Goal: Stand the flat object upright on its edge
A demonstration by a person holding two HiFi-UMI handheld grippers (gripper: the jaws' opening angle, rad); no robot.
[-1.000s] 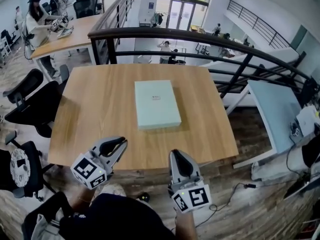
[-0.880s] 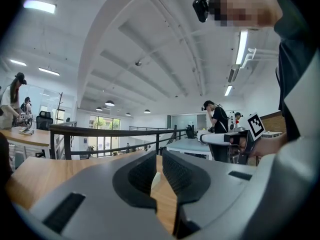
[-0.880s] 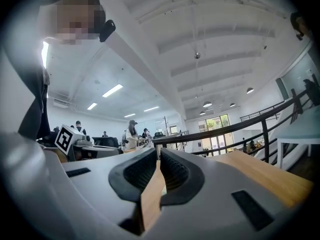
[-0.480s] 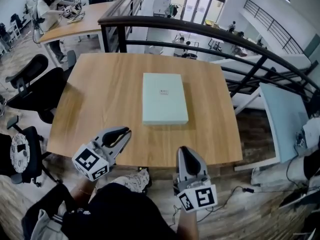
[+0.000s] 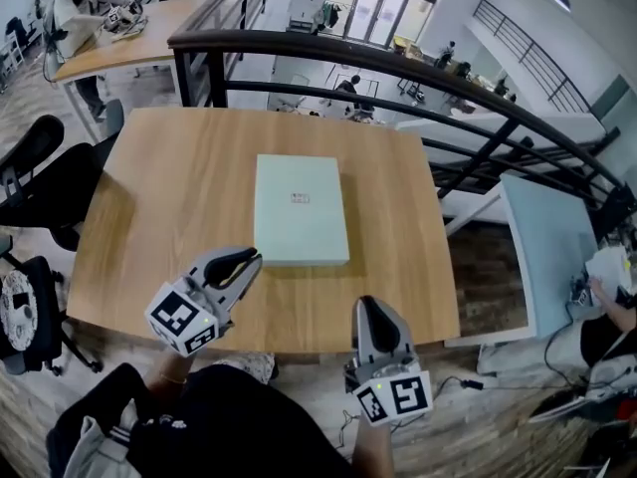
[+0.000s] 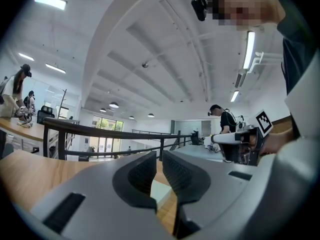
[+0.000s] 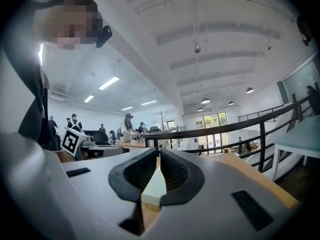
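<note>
— Left gripper (image 5: 247,258), to begin: how do its jaws stand?
— Drawn together to a narrow slit with nothing between them (through the slit the left gripper view shows only wood and a pale corner beyond). It points level above the near edge of the wooden table (image 5: 169,197), its tips just short of the near-left corner of the pale green flat box (image 5: 301,209) and not touching it.
— And the right gripper (image 5: 370,307)?
— Jaws closed at the tips, likewise empty. It is held at the table's near edge, toward the near-right corner, a little to the right of the box's near-right corner and apart from the box.
— Where does the task's object lie?
— The box lies flat on its broad face about the middle of the table. Its long sides run from the near edge toward the far edge, and a small label shows on its top face.
— What surrounds the table?
— A black railing (image 5: 398,63) curves past the far edge. Black office chairs (image 5: 40,182) stand off the left edge, and a pale blue tabletop (image 5: 542,237) lies off the right edge.
</note>
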